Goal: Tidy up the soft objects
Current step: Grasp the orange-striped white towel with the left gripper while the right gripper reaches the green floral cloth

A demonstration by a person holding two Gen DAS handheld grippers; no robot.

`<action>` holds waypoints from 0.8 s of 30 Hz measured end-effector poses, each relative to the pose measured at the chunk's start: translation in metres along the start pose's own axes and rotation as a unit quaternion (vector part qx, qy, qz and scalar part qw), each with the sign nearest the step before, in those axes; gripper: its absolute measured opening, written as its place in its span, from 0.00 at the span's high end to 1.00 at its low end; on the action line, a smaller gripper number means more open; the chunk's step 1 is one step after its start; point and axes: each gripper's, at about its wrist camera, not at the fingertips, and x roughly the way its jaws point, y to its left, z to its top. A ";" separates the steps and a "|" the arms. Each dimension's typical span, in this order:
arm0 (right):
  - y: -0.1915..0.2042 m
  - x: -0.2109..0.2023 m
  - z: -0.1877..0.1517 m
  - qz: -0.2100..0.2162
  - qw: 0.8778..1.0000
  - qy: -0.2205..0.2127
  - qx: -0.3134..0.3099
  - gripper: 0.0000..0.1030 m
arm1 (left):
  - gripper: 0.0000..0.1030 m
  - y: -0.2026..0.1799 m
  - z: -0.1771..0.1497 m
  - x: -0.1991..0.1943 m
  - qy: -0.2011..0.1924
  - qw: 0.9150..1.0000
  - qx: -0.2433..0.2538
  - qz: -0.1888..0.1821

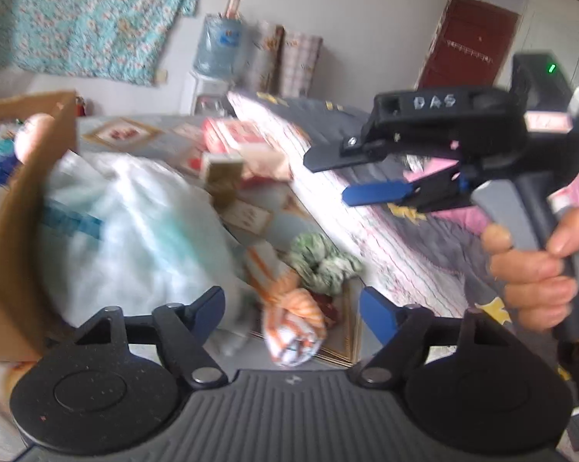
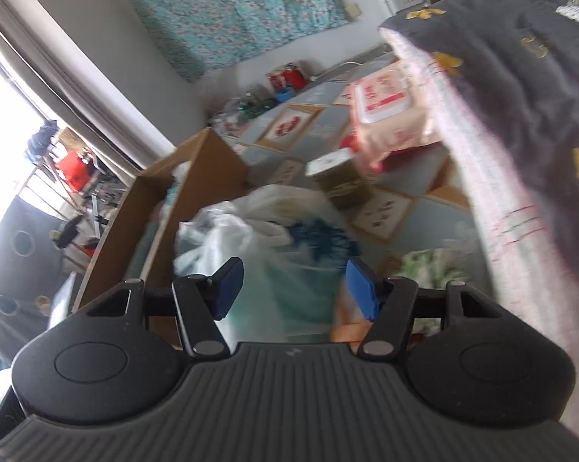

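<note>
Socks [image 1: 293,331], a knotted orange-striped bundle, sit on the floor beside the plastic bag [image 1: 135,238]. Left gripper [image 1: 291,308] and right gripper [image 1: 330,179] both gape empty; blurry swinging could snag the bag instead.

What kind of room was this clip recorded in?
Most likely a bedroom at home: a bed with a dark quilt along one side, a floral blanket hung on the wall, and a water dispenser standing against the wall.

Probably a home bedroom: quilted bed [image 2: 528,88], water dispenser [image 1: 218,48], patterned floor [image 2: 385,208].
</note>
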 end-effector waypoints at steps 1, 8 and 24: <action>-0.004 -0.001 -0.001 -0.013 1.000 0.002 -0.007 0.42 | 0.31 -0.001 -0.001 0.010 0.006 1.000 0.000 0.002; -0.029 0.013 0.004 -0.060 0.997 0.030 -0.029 0.43 | 0.39 -0.013 -0.003 0.059 0.054 0.998 0.013 0.026; -0.046 0.085 -0.010 -0.125 0.979 0.115 -0.116 0.42 | 0.56 0.000 -0.003 0.099 0.101 0.993 -0.020 0.052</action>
